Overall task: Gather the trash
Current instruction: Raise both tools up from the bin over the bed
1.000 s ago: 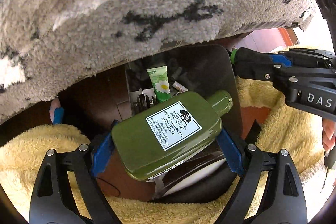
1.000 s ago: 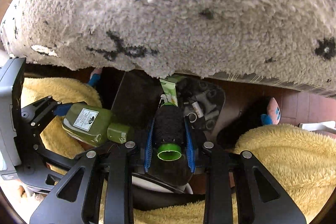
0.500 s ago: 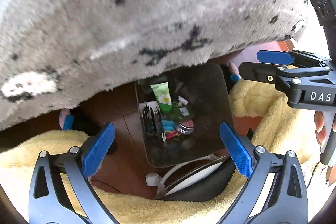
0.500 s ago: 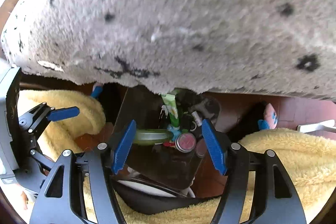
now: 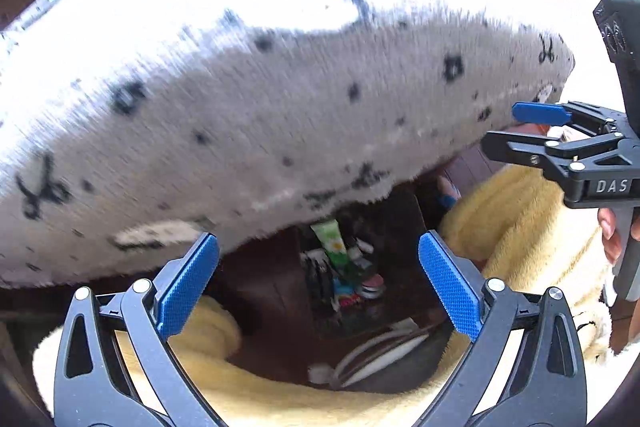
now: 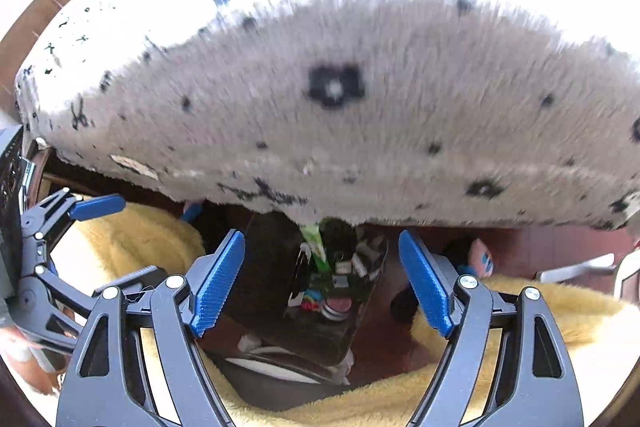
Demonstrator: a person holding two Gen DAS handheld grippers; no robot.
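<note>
Both tongs (image 5: 318,287) (image 6: 322,283) now empty; right's jaws opening.

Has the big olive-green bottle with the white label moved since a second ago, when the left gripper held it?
Yes. It has left the left gripper, whose blue pads now stand apart with nothing between them, above the dark bin. Where it lies now is not visible.

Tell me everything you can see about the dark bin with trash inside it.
The dark translucent rectangular bin stands on the brown floor below both open grippers, partly under the grey spotted fluffy blanket. Inside lie a green tube with a daisy print, a round metal lid and small colourful pieces. Yellow fleece flanks it.
</note>
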